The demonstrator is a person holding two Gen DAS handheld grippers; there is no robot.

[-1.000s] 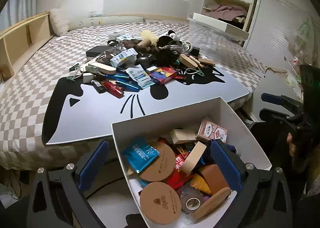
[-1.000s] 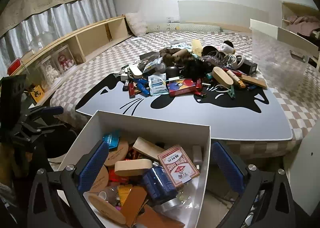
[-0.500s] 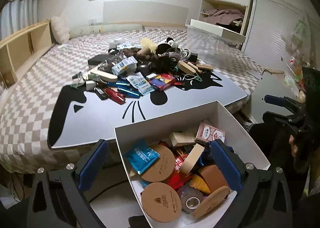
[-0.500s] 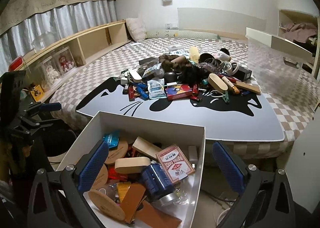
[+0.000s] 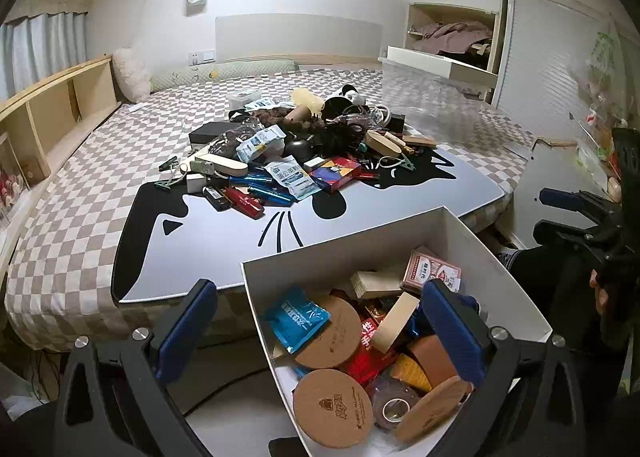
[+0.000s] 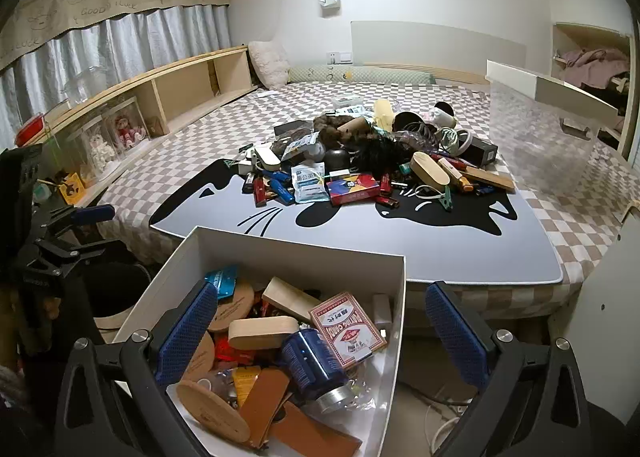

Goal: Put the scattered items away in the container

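Note:
A white box [image 5: 360, 237] [image 6: 288, 253] stands on the floor below the bed's near edge, holding cork coasters, a card deck [image 6: 346, 329], wooden blocks and packets. A pile of scattered items [image 5: 296, 149] [image 6: 360, 161] lies on a grey cat-face mat [image 5: 224, 249] [image 6: 440, 241] on the bed. My left gripper [image 5: 320, 321] is open and empty, straddling the box's left wall. My right gripper [image 6: 320, 321] is open and empty, straddling the box's right wall. Each gripper also shows at the edge of the other's view.
The bed has a checkered cover [image 5: 80, 193]. A wooden shelf [image 6: 180, 89] runs along its left side. A clear plastic bin [image 6: 544, 137] stands at the bed's right. A wardrobe [image 5: 452, 37] is behind. Cables lie on the floor [image 6: 444, 401].
Both grippers have drawn back and risen slightly, so the bed and the pile look a little farther away. Both stay open and empty.

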